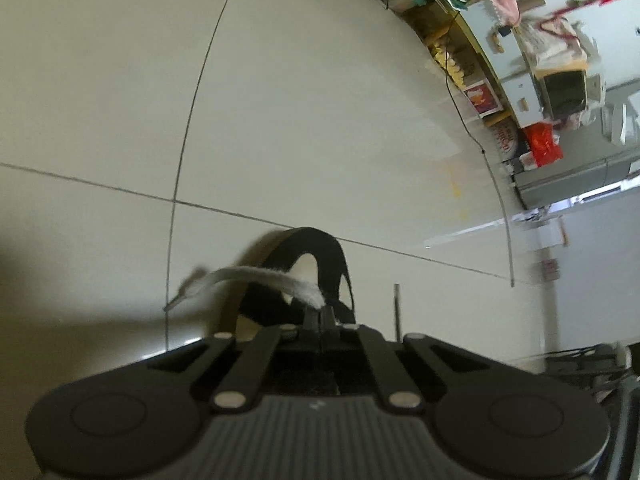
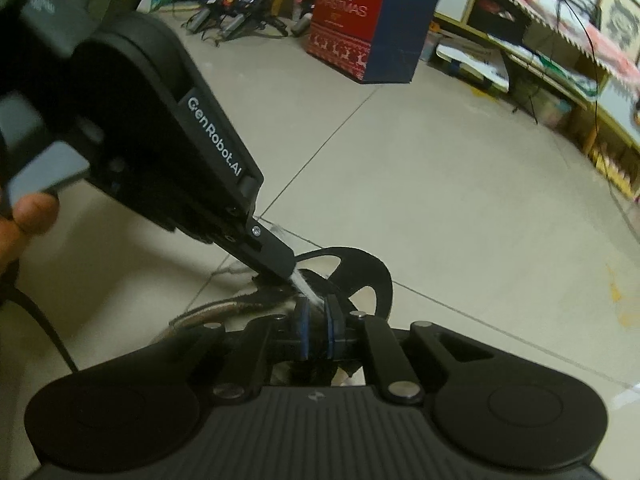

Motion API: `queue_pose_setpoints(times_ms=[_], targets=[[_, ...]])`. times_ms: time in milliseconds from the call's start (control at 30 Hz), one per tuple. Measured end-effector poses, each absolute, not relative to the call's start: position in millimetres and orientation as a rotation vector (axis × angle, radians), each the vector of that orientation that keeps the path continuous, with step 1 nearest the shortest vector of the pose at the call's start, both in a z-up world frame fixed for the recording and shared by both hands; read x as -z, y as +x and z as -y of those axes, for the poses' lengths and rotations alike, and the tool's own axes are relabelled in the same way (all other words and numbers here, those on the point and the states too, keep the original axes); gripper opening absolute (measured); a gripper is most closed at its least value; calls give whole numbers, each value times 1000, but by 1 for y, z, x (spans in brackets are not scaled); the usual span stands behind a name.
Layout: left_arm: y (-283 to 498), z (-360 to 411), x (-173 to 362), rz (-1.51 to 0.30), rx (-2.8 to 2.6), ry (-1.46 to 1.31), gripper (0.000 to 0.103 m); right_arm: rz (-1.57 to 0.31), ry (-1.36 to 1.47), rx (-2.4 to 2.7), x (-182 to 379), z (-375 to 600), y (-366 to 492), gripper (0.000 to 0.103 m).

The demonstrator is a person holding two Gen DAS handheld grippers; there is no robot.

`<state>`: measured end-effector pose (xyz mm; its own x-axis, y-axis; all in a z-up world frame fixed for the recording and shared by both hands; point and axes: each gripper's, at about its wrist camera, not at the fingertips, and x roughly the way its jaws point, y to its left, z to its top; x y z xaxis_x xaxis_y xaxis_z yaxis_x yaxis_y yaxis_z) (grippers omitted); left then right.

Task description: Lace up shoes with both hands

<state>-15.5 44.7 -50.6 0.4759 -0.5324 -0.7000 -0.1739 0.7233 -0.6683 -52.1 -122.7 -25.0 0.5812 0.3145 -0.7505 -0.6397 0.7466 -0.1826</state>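
Note:
A black shoe (image 1: 320, 246) lies on the pale tiled floor, its pull loop standing up just beyond my left gripper (image 1: 320, 312). That gripper is shut on the white lace (image 1: 256, 276), whose frayed free end trails off to the left. In the right wrist view the left gripper (image 2: 286, 272) reaches in from the upper left and pinches the same lace (image 2: 308, 290) over the shoe (image 2: 362, 270). My right gripper (image 2: 317, 312) sits directly below it. Its blue pads (image 2: 303, 316) stand slightly apart, with the lace running down into the narrow gap between them.
A person's thumb (image 2: 32, 216) shows at the left edge on the left gripper's handle. A red and blue Christmas box (image 2: 360, 28) stands further off on the floor, with other devices (image 2: 232, 12) behind it. Low shelves and tables (image 2: 560, 80) line the wall, and a black cable (image 1: 460, 100) crosses the floor.

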Motion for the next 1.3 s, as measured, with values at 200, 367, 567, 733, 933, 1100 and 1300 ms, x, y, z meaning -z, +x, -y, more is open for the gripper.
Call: queue_pose_setpoints(times_ms=[200, 367, 567, 733, 933, 1100, 1300], targets=[[-14, -49, 44, -1066, 234, -730, 0, -766, -478, -537, 20, 125, -54, 11], [-14, -53, 44, -1068, 228, -740, 0, -832, -409, -498, 21, 140, -56, 27], [-17, -49, 40, -1056, 226, -732, 0, -844, -404, -483, 30, 145, -57, 9], [-20, -62, 35, -1028, 162, -717, 0, -831, -429, -472, 31, 142, -62, 7], [-29, -90, 36, -1030, 68, -740, 0, -847, -417, -451, 30, 141, -59, 7], [-33, -113, 37, -1019, -2, -745, 0, -852, -413, -449, 30, 139, -58, 7], [-27, -105, 32, -1037, 73, -683, 1, -869, -381, -461, 29, 141, -54, 7]])
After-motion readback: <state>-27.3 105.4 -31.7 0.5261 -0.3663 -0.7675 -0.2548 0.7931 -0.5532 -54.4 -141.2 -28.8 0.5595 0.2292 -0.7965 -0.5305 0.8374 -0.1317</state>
